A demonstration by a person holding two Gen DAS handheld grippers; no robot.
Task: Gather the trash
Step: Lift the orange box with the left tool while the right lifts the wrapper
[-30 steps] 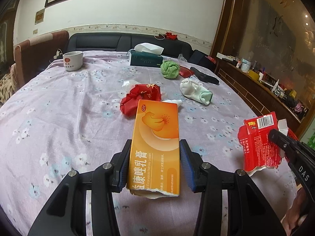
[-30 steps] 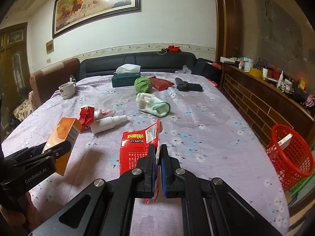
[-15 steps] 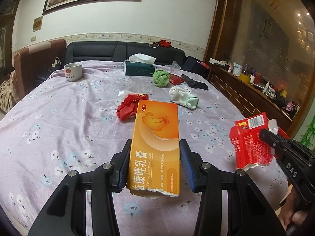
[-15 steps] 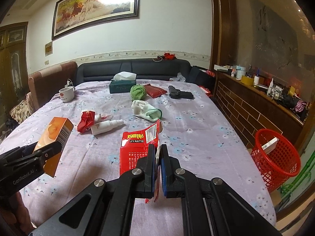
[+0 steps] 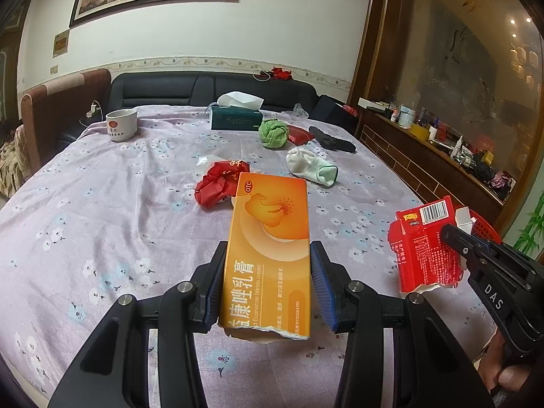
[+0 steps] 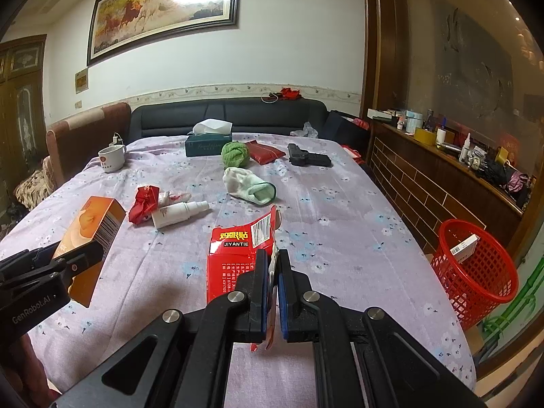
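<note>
1. One left tool (image 5: pixel 268 285) pinches one orange cream box (image 5: pixel 270 238) above the table (image 5: pixel 102 204).
2. One right tool (image 6: pixel 272 289), nearly pressed together, pinches one torn red carton (image 6: pixel 234 255).
3. One red basket (image 6: pixel 476 272) at 3 o'clock beside the table holds one white box (image 6: pixel 464 246).
4. On the table: one mug (image 6: pixel 110 158), one spray bottle (image 6: pixel 178 212), one crumpled red wrapper (image 6: pixel 144 202).

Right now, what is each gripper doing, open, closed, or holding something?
Left gripper: closed on the orange medicine box, held off the table.
Right gripper: shut on the torn red box.
</note>
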